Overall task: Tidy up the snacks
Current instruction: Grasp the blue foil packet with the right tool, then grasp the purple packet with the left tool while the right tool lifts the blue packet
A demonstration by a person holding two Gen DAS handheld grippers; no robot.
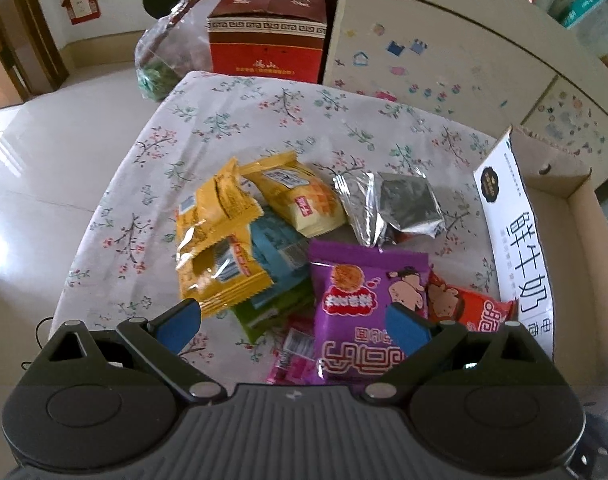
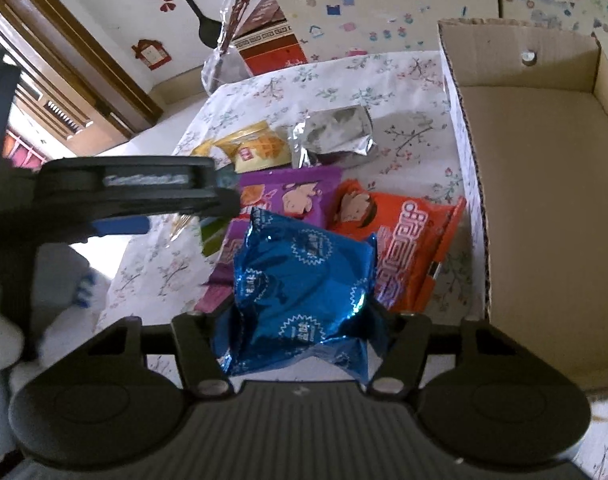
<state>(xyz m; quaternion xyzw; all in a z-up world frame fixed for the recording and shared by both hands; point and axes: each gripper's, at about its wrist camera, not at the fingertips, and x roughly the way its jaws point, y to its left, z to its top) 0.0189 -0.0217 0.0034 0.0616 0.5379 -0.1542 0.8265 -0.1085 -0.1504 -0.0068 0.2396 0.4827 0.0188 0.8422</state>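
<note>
Snacks heaped on floral cloth [image 1: 232, 120] just left of cardboard box [image 2: 543, 184], none visibly inside it, so sorting judged barely begun. Blue foil packet [image 2: 300, 292] pinched in right gripper [image 2: 300, 320], lifted above pile, near box's open side. Left gripper [image 1: 294, 322] spread wide, holding nothing, hovering over purple packet [image 1: 355, 304]. Left to move: purple, orange packet [image 2: 399, 240] nearest box, silver foil pack [image 1: 399, 208], yellow packets [image 1: 220, 240], teal packet [image 1: 280, 248], green and pink ones underneath. Box flap printed 鲜牛奶. Packet lettering not clearly readable. Red carton [image 1: 268, 32] beyond far edge of cloth, well away from box.
</note>
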